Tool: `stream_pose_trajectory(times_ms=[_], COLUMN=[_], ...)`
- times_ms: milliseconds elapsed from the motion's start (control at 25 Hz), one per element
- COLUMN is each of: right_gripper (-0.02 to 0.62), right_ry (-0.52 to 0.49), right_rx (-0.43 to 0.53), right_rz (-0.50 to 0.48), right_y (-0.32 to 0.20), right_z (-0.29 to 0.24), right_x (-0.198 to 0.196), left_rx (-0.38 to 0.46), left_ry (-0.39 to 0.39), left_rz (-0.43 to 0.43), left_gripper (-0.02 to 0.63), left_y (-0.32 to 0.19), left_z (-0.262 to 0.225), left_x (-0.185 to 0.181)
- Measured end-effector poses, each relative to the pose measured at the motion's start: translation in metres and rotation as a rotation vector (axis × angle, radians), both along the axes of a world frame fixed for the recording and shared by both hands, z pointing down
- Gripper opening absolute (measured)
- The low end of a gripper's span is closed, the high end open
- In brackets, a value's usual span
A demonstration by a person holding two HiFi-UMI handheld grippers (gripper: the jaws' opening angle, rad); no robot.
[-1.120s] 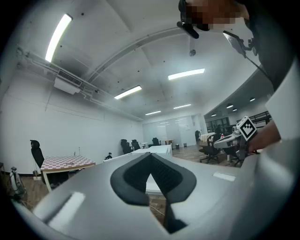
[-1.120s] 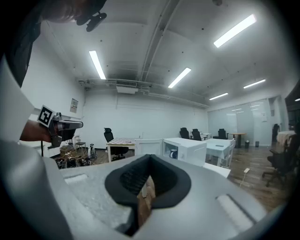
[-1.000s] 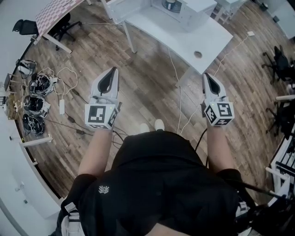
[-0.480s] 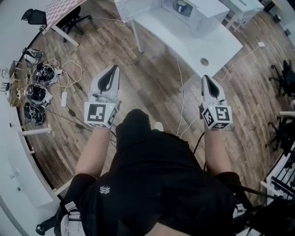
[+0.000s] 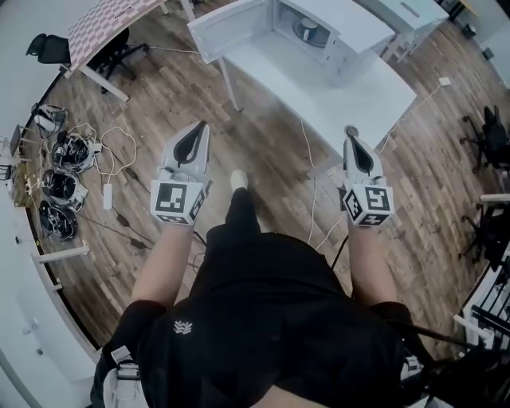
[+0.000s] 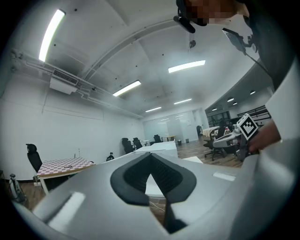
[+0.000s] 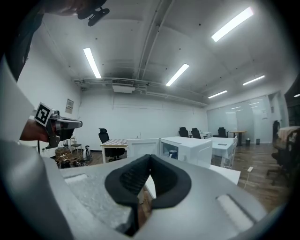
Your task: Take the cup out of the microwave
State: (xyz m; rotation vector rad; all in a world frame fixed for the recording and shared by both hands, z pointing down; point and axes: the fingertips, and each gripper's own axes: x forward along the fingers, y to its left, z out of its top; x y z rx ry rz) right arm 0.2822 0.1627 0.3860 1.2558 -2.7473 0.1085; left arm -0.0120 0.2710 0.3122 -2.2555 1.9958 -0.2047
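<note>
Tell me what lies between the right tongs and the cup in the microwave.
Only bare white tabletop, by the head view: the right tongs, shut and empty, face the cup inside the open microwave, nothing standing between.

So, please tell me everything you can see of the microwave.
The microwave is a white box standing upright on the white table. Its door is swung wide open, to the left in the head view. The open cavity faces the person, and a cup stands inside it. Nothing else touches it.
</note>
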Motion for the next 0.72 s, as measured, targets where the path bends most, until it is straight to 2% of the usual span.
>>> stream_pose_trajectory(times_ms=[200,400,720], right_gripper=[0.0,0.0,0.0], right_ry=[0.016,0.037,0.026], right_rx=[-0.012,-0.029,-0.033], right_rz=[0.045,0.09,0.196], right_y=[-0.047,-0.097,-0.183], right_z=[0.001,0.007,-0.005], right_x=[-0.037,-0.078,-0.131], left_rx=[0.026,0.048,0.027], left_ry=[-0.012,0.028,0.028], left_rz=[0.065,0.077,0.17], left_gripper=[0.008,0.008,0.006], left_y=[-0.067,-0.132,-0.236], left_z=[-0.01,-0.011,-0.02], left_x=[-0.037,-0.084,-0.141])
